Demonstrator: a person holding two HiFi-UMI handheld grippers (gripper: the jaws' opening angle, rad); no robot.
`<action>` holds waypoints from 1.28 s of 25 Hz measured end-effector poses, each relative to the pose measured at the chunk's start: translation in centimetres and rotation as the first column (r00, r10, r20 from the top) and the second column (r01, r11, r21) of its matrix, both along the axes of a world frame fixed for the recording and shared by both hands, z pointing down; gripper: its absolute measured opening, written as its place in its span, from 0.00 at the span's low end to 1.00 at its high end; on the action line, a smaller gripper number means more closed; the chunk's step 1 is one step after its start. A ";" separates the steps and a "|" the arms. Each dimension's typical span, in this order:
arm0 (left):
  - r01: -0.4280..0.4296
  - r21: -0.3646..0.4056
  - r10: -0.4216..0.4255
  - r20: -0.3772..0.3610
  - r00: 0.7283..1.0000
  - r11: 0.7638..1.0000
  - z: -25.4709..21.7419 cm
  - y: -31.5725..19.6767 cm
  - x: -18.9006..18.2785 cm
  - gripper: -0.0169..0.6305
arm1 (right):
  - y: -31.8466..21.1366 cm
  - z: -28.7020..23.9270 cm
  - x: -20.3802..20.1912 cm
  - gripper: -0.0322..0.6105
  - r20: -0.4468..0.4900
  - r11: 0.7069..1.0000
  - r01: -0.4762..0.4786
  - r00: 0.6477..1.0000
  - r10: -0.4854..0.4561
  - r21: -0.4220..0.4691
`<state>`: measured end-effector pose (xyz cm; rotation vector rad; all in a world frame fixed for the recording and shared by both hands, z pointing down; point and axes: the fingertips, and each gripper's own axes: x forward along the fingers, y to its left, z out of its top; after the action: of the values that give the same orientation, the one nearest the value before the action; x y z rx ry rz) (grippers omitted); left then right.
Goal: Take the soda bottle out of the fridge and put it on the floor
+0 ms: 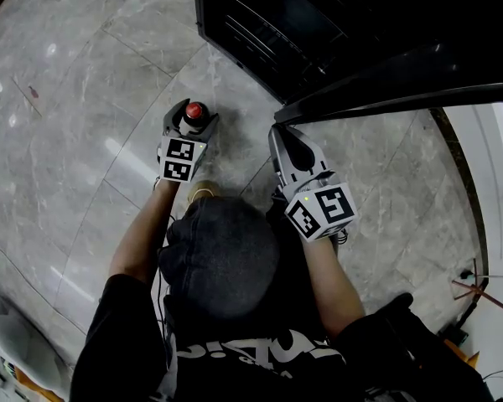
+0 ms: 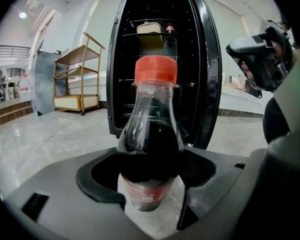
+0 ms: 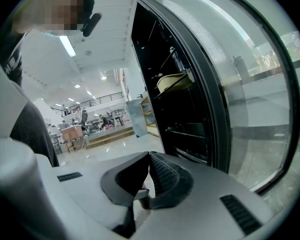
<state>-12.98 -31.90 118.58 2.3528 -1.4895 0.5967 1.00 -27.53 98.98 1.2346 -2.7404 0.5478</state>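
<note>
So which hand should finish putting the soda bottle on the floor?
Left. The left gripper has the soda bottle between its jaws, upright and low by the floor. The right gripper is shut on nothing, beside the open fridge door.

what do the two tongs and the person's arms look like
Both the left tongs and the right tongs have grey moulded bodies with black padded jaws, ribbed on the inside. Each carries a white cube printed with black square markers. The person wears a black short-sleeved shirt with white print.
</note>
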 end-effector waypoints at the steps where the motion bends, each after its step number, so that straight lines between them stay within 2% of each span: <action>1: 0.002 0.002 -0.002 -0.005 1.000 1.000 -0.2 0.0 0.0 0.51 | 0.0 0.0 0.0 0.09 0.001 1.000 0.000 1.000 0.000 -0.001; 7: 0.002 0.014 -0.001 -0.031 1.000 1.000 -3.7 0.4 0.0 0.52 | -0.6 -1.3 -0.1 0.09 0.003 1.000 0.001 1.000 -0.001 -0.012; 12: 0.003 0.007 -0.002 -0.047 0.999 1.000 -11.1 1.5 -0.6 0.52 | -1.0 -6.3 -0.9 0.09 -0.007 0.999 0.007 1.000 -0.007 -0.048; 16: 0.007 -0.007 -0.007 -0.050 0.999 1.000 -20.1 2.1 -1.3 0.52 | -0.9 -14.0 -1.7 0.09 -0.043 0.997 0.041 0.998 -0.044 -0.067; 24: 0.036 -0.005 -0.037 -0.102 0.994 0.999 -42.1 3.0 -2.2 0.52 | -1.0 -32.8 -2.7 0.09 -0.069 0.991 0.069 0.995 -0.077 -0.111; 32: 0.003 0.020 0.000 -0.147 0.989 1.000 -61.8 4.2 -2.1 0.52 | -1.1 -49.4 -3.7 0.09 -0.071 0.992 0.072 0.994 -0.079 -0.107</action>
<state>-15.07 -27.65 56.80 2.3547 -1.4380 0.4004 -2.68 -28.60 49.56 1.1000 -2.6474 0.6156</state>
